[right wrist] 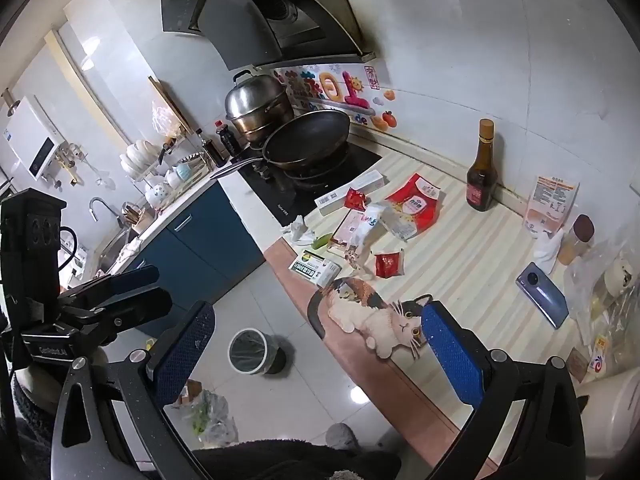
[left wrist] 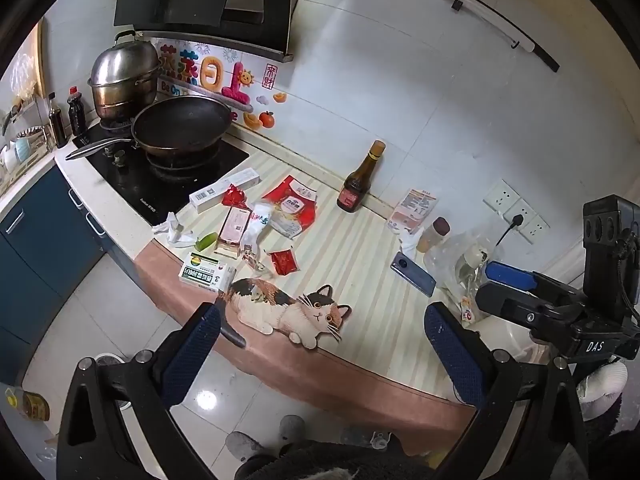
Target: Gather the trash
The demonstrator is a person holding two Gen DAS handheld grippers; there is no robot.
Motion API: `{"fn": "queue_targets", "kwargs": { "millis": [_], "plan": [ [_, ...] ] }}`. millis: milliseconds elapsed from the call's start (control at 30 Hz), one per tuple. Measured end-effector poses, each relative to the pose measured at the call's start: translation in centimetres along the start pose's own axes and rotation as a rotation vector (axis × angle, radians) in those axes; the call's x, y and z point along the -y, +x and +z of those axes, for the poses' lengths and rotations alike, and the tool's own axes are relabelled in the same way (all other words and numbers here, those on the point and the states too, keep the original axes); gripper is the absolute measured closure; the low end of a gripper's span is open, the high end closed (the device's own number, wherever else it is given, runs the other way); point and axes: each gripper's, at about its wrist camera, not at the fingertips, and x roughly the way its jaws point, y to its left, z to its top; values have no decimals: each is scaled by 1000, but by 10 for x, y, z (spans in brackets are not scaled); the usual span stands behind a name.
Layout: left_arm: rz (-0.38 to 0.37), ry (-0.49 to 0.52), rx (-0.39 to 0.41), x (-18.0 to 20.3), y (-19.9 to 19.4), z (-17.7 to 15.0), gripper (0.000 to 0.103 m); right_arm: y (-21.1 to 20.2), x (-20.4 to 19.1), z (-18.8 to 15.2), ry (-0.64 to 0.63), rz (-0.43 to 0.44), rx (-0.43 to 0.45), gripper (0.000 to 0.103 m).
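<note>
My left gripper (left wrist: 322, 344) and right gripper (right wrist: 316, 344) hover released, fingers spread, near the bench (left wrist: 360, 240); wrappers (left wrist: 292, 202) lie left of the sauce bottle (left wrist: 360, 178).

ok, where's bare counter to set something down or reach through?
Bare striped mat lies between the small red packet, dark bottle and phone. Also free just behind the cat print. Crowded: the wrapper cluster by the stove, and the plastic bags far right.
</note>
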Motion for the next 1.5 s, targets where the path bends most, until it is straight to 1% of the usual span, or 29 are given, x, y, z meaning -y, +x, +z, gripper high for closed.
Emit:
{"fn": "queue_targets", "kwargs": {
  "millis": [733,800,1167,1200,1233,1300,1333,1500],
  "plan": [
    [0,2,7,0,-1,-1,0,0,1,0,-9,-1,-3,0],
    [-1,2,7,0,-1,0,0,2,-9,2,-12,0,-7,0],
    [-3,4,9,1,-1,-1,0,5,-9,3,-14,-2,-9,0],
    [-3,5,9,1,-1,0,0,5,-9,3,-15,-2,-9,0],
    [-3,7,8,1,-4,8,0,5,-9,3,-15,-2,-9,0],
    [-5,7,7,3,-3,7,0,5,-9,3,-15,-2,-10,0],
    [-4,7,7,4,3,9,0,4,-9,3,-15,-2,-9,0],
    [-4,6,8,5,4,11,0,3,-8,-1,-15,2,-9,0]
  ]
}}
